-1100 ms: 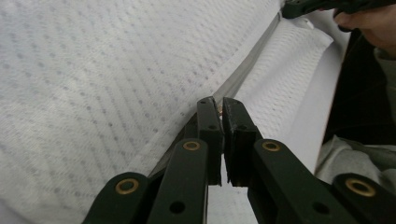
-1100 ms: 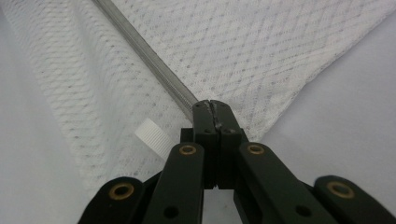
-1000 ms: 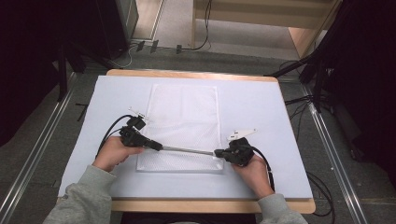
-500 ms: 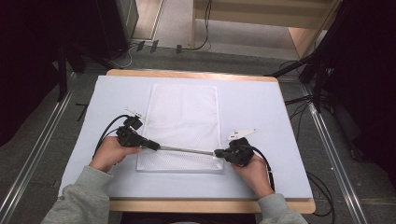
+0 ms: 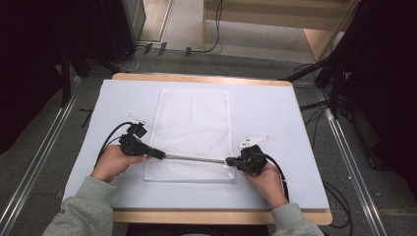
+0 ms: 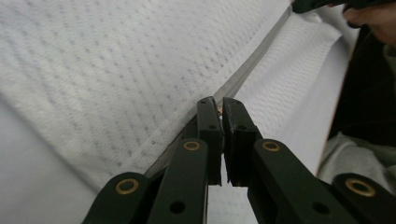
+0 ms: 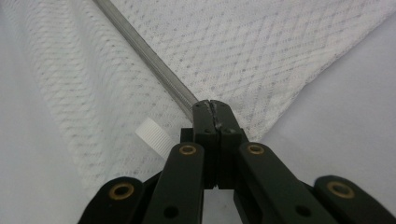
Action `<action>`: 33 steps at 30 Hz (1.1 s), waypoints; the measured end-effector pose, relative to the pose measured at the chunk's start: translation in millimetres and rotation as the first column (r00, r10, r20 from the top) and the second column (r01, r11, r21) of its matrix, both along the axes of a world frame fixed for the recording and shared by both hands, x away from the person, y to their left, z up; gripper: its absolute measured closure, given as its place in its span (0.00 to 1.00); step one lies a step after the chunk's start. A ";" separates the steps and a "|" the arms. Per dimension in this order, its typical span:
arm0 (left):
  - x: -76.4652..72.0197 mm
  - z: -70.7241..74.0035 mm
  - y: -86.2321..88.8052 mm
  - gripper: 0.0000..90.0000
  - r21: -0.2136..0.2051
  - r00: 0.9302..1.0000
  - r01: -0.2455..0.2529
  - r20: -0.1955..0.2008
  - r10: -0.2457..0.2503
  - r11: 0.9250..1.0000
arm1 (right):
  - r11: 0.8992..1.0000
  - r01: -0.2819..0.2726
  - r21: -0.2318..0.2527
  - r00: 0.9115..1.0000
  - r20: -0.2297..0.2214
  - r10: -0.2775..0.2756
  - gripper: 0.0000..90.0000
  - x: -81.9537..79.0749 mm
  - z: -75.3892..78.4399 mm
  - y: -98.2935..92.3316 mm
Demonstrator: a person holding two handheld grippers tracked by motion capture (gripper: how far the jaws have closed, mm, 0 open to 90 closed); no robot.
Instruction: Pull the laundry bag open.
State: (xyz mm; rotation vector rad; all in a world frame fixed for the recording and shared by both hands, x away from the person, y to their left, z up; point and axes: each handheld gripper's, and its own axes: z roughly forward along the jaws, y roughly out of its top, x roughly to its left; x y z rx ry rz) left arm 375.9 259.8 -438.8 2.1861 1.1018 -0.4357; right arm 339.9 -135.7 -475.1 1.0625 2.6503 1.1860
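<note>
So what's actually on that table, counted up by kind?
White mesh zipper bag: 1
Light blue table cover: 1
Hand-held tongs: 2, left and right, both shut on the bag's zipper edge
Total: 4

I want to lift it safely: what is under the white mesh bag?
Under the white mesh bag lies the pale blue table cover. Whatever sits beneath the bag's middle is covered.

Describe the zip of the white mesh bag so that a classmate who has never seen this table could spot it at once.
Start at the pale blue table cover and find the white mesh bag lying flat in its middle. Near the bag's front edge a thin grey zip runs across it, stretched between the left hand-held gripper and the right hand-held gripper: the one dark straight line on white mesh.
</note>
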 end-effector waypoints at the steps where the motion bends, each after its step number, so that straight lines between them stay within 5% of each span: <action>1: -0.2 0.0 0.7 0.98 -0.011 1.000 -0.002 -0.007 0.002 1.000 | 1.000 0.000 0.001 1.000 -0.003 0.000 1.00 0.1 0.0 -0.1; 33: -11.2 1.3 40.1 0.98 -0.002 0.994 -0.108 -0.009 0.108 0.994 | 1.000 -0.020 -0.006 1.000 -0.019 0.020 1.00 3.7 1.2 0.1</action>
